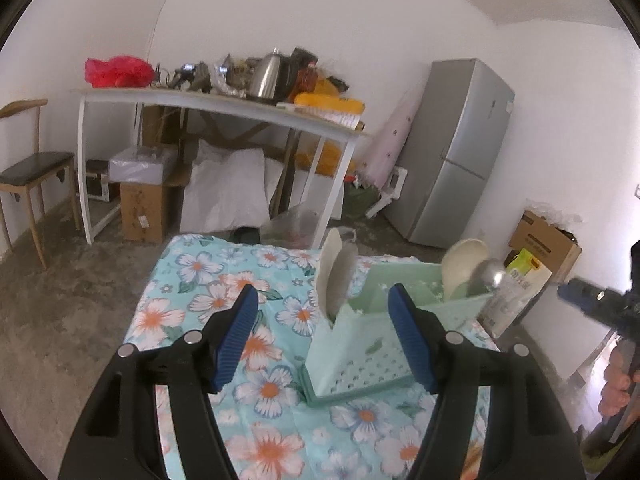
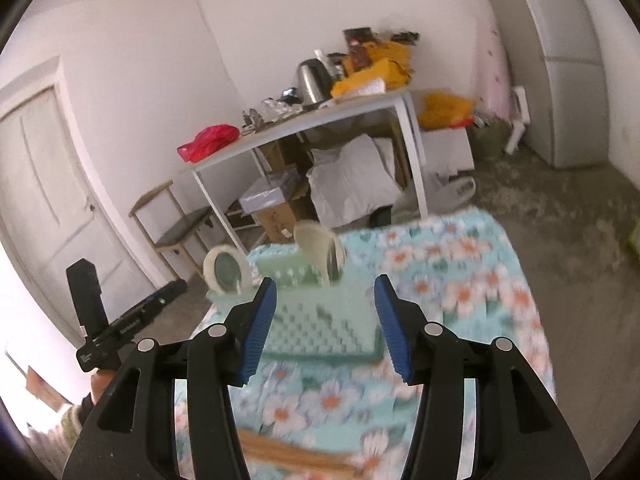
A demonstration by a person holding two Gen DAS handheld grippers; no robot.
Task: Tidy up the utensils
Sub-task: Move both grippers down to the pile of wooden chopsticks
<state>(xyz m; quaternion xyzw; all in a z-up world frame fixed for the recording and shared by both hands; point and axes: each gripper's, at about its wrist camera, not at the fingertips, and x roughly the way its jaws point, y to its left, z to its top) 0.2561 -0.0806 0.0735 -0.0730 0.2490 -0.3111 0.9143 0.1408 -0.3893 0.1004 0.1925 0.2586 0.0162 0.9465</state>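
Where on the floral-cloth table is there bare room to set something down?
Free: the floral cloth left of the green rack, out to the table's left edge, and the strip in front of the rack. Crowded: the rack's back, holding plates and a ladle.

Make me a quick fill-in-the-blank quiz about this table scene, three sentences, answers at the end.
1. The mint-green utensil holder stands on a ____-patterned tablecloth.
2. The blue fingers of the left gripper hold ____.
3. The silver kettle sits on the ____ table behind.

Missing words: flower; nothing; white
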